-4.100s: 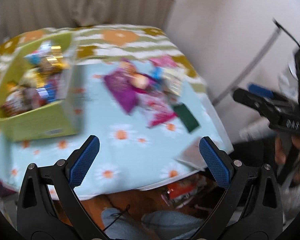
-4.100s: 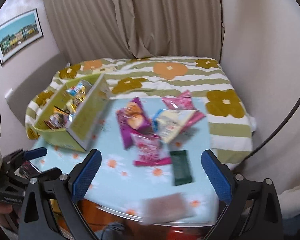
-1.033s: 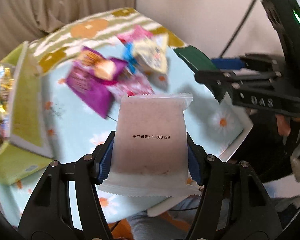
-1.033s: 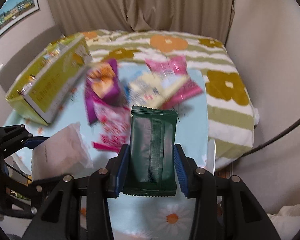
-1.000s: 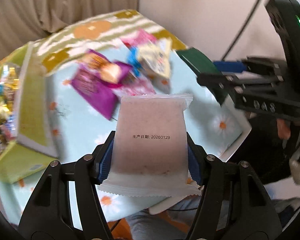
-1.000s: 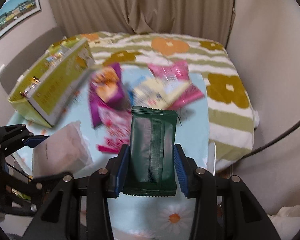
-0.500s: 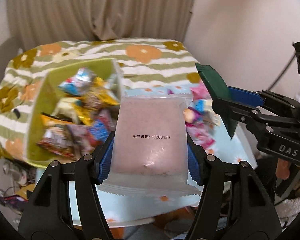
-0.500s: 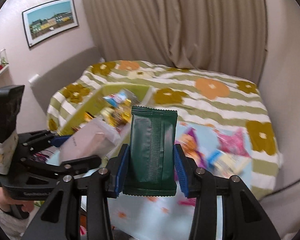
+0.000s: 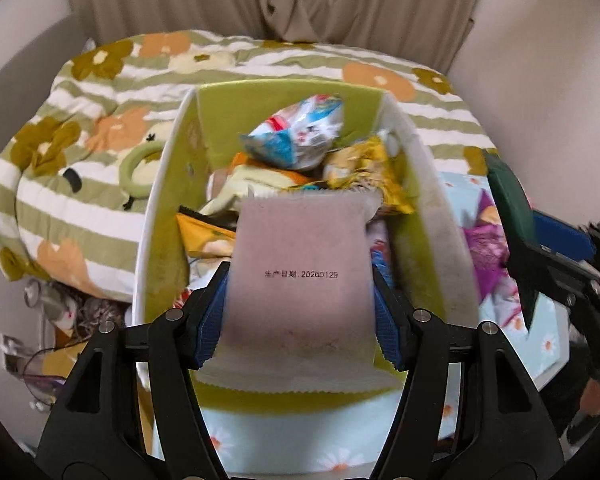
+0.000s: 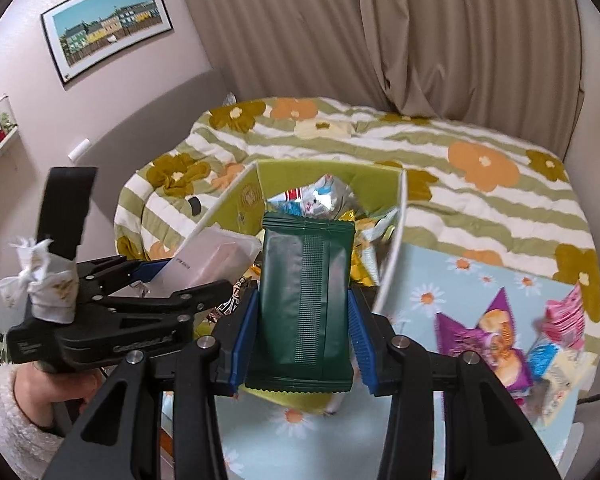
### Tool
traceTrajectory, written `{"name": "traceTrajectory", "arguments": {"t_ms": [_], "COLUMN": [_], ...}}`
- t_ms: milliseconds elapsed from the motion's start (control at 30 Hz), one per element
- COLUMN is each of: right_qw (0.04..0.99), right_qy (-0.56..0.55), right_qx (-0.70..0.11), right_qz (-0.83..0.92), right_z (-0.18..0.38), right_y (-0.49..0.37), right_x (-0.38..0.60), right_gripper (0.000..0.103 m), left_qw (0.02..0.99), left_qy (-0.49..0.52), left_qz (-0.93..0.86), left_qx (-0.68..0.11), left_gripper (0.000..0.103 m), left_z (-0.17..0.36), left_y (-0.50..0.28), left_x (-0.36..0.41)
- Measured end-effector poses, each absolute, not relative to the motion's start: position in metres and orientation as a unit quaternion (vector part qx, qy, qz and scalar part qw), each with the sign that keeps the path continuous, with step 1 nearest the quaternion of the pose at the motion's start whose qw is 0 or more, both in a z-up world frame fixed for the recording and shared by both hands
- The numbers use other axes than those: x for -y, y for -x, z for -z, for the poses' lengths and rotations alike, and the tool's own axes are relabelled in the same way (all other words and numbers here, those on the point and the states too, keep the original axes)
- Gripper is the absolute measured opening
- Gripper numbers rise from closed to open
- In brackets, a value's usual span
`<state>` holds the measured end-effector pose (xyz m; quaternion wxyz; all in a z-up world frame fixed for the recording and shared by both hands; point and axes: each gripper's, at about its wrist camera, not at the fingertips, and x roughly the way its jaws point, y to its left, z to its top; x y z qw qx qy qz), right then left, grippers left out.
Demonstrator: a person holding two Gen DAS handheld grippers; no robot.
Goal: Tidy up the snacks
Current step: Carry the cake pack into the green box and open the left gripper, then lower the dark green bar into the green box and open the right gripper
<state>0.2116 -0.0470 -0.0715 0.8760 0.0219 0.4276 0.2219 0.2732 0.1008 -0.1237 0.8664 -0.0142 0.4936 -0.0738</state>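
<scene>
My left gripper [image 9: 300,312] is shut on a pale pink snack packet [image 9: 300,280] with a printed date, held over the near end of the yellow-green box [image 9: 160,216]. The box holds several snack packs, with a blue-and-white bag [image 9: 296,136] on top. My right gripper [image 10: 302,316] is shut on a dark green packet [image 10: 304,296], held over the same box [image 10: 248,200]. The left gripper [image 10: 148,280] with its pink packet [image 10: 216,256] shows at the left of the right wrist view. The green packet [image 9: 510,216] shows at the right of the left wrist view.
Loose snacks lie on the daisy-print table [image 10: 460,288] right of the box: a purple pack [image 10: 488,332] and a pink pack [image 10: 568,316]. A striped floral bedspread [image 10: 440,152] lies behind the table. Clutter sits on the floor at left [image 9: 48,320].
Both grippers, each with its packet, have swung left from over the loose snacks to over the yellow-green box. The box now fills the middle of both views.
</scene>
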Motion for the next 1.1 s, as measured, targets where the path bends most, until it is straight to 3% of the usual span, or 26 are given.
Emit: {"name": "traceTrajectory", "arguments": {"t_ms": [33,133,833,867,933,967,1000,1100], "right_qw": [0.874,0.87,0.851,0.848,0.846,0.846,0.847,0.863], "right_qy": [-0.023,-0.028,-0.013,-0.014,-0.023,-0.025,-0.023,-0.01], "right_qx": [-0.432,-0.445,-0.476,-0.478,-0.476,-0.474,-0.471,-0.449], "right_qz": [-0.22,-0.209,-0.221,-0.227,-0.239,-0.244,-0.245,-0.232], "right_z": [0.074,0.084,0.084,0.087,0.091,0.093,0.093,0.093], "right_y": [-0.214,-0.218,-0.272,-0.277,-0.281,-0.282,-0.281,-0.271], "right_x": [0.043,0.038,-0.02,-0.026,-0.032,-0.034,-0.037,-0.038], "right_gripper": [0.04,0.04,0.041,0.044,0.062,0.088,0.101,0.102], "left_qw": [0.866,0.866,0.86,0.86,0.86,0.86,0.86,0.859], "left_qy": [0.014,0.009,0.009,0.009,0.01,0.01,0.009,0.007], "left_qz": [0.071,0.067,0.076,0.074,0.073,0.073,0.072,0.072], "left_qx": [-0.494,-0.495,-0.504,-0.505,-0.505,-0.505,-0.505,-0.506], "left_gripper": [0.065,0.102,0.102,0.102,0.102,0.102,0.102,0.102], "left_z": [0.126,0.131,0.124,0.125,0.126,0.127,0.128,0.13], "left_y": [-0.276,-0.283,-0.243,-0.242,-0.24,-0.239,-0.238,-0.235], "left_x": [-0.104,-0.11,-0.143,-0.145,-0.149,-0.151,-0.152,-0.154]}}
